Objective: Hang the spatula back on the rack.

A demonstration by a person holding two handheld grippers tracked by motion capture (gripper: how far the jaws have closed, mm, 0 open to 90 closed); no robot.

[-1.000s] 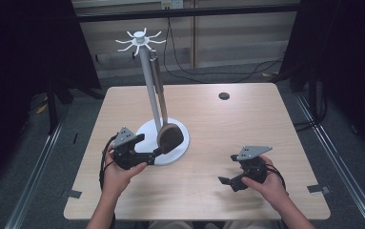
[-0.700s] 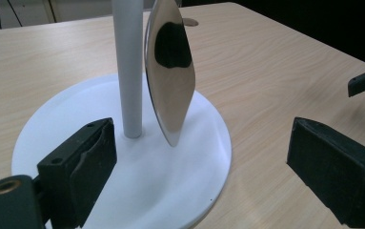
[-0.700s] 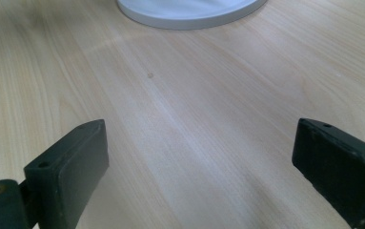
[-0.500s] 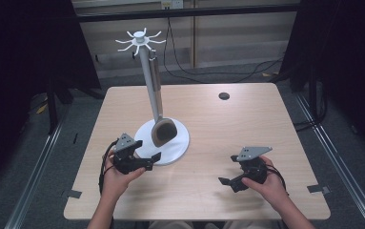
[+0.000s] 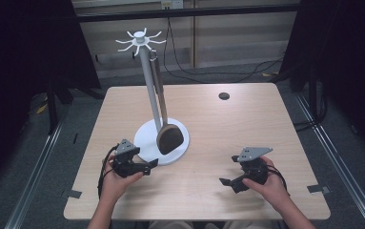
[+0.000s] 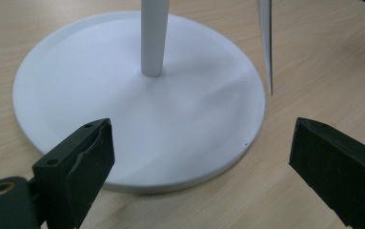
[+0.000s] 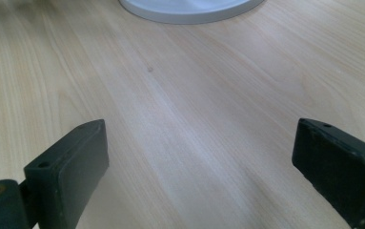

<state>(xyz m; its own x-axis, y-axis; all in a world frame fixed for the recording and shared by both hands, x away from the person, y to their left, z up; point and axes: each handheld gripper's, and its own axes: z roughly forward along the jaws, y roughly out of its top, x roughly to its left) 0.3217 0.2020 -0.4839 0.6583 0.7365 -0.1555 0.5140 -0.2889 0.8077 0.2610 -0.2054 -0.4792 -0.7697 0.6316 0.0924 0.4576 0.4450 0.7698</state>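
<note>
My left claw sits low over the near left part of the tabletop, its jaws spread wide with nothing between them; in the left gripper view they frame the near rim of the stand's white round base. My right claw hovers near the front right of the tabletop, well apart from the left one, and its jaws also gape wide and empty over bare pale wood, with the edge of the white base just showing at the top of the right gripper view. Beyond my left claw, the base rests flat on the wood, and a white pole rises upright from its middle. A dark wooden spatula hangs beside the pole from one of the white hooks at the top, its broad blade down over the right side of the base; I cannot tell whether the blade touches the base. Farther back, toward the far right of the tabletop, lies a small dark round disc, well apart from everything else. Behind the tabletop, dark cables trail across the floor.
</note>
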